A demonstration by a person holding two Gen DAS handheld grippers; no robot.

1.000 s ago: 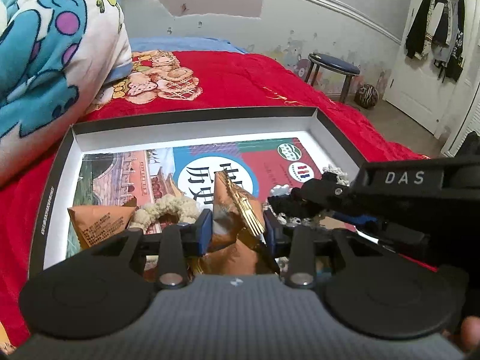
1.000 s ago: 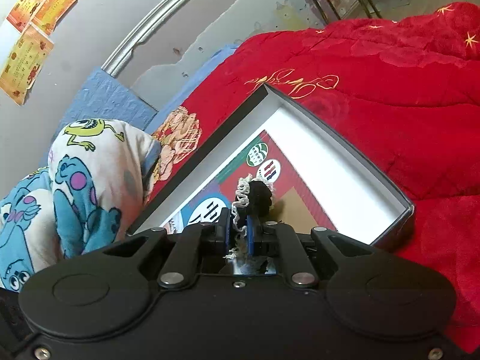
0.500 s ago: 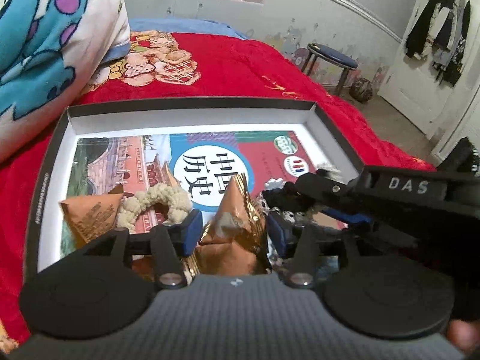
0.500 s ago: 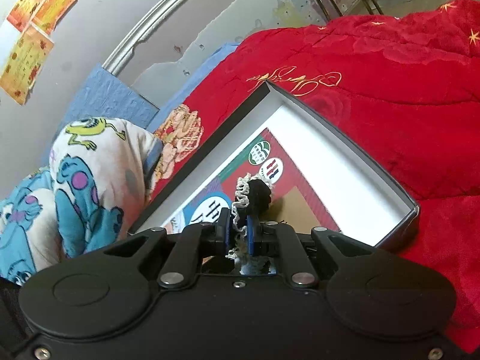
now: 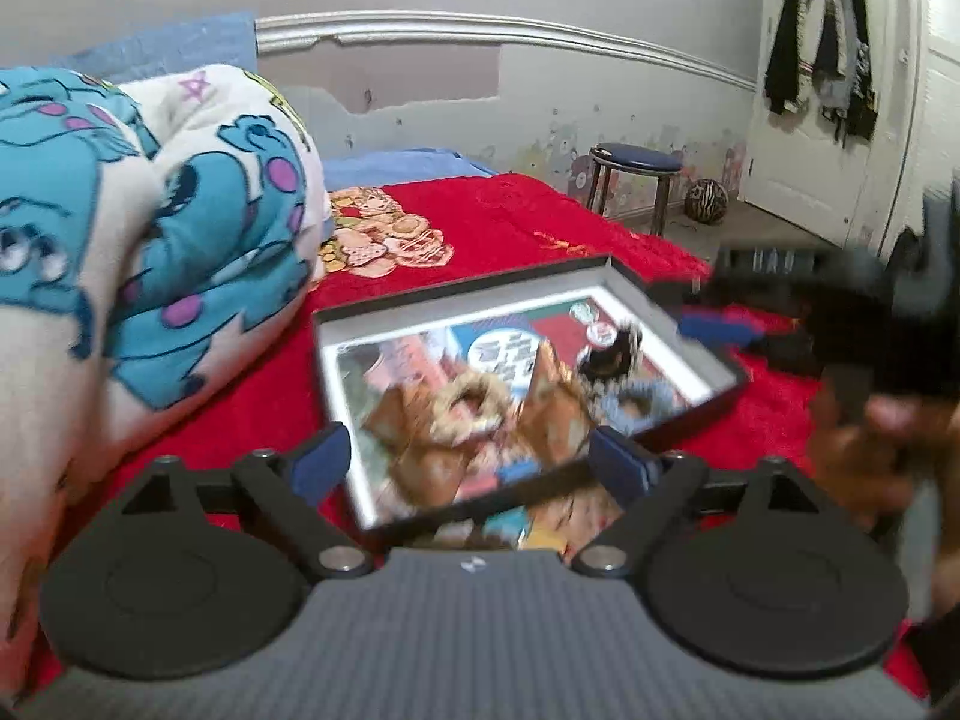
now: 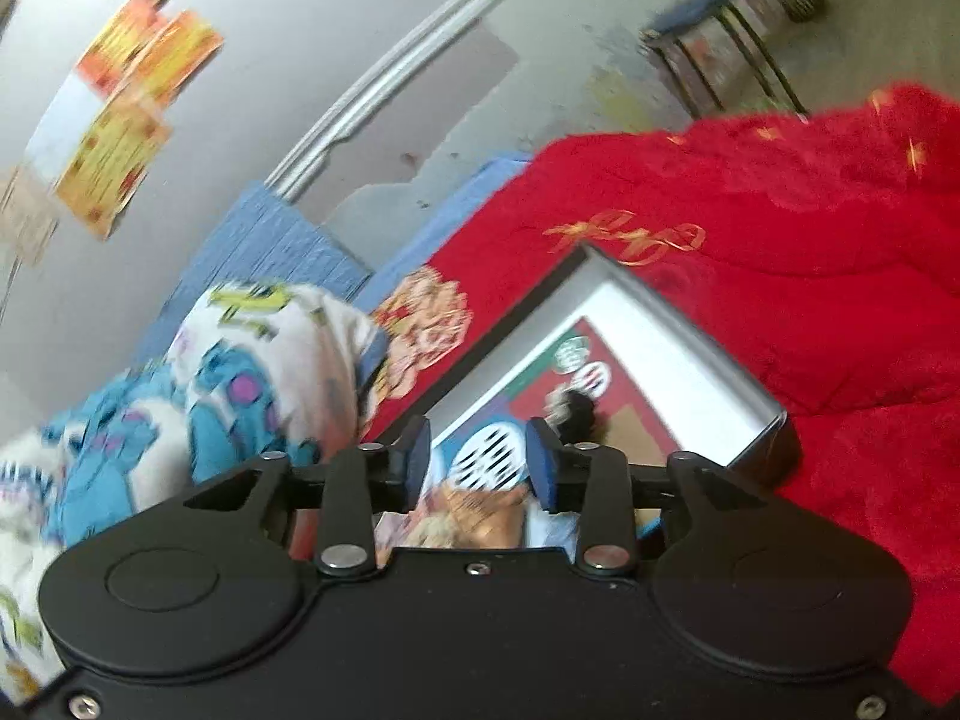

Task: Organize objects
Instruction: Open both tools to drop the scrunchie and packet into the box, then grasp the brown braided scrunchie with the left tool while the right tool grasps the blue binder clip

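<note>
Left gripper (image 5: 471,465) opening, empty, above box (image 5: 690,324); printing blurred, unreadable.

The box (image 5: 690,414) lies on the bedspread (image 5: 510,222) — folded blanket (image 5: 150,240) left, stool (image 5: 636,180) behind.

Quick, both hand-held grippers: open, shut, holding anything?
Left hand-held gripper: jaws opening wide, nothing between them.
Right hand-held gripper: jaws opening, nothing between them.
</note>
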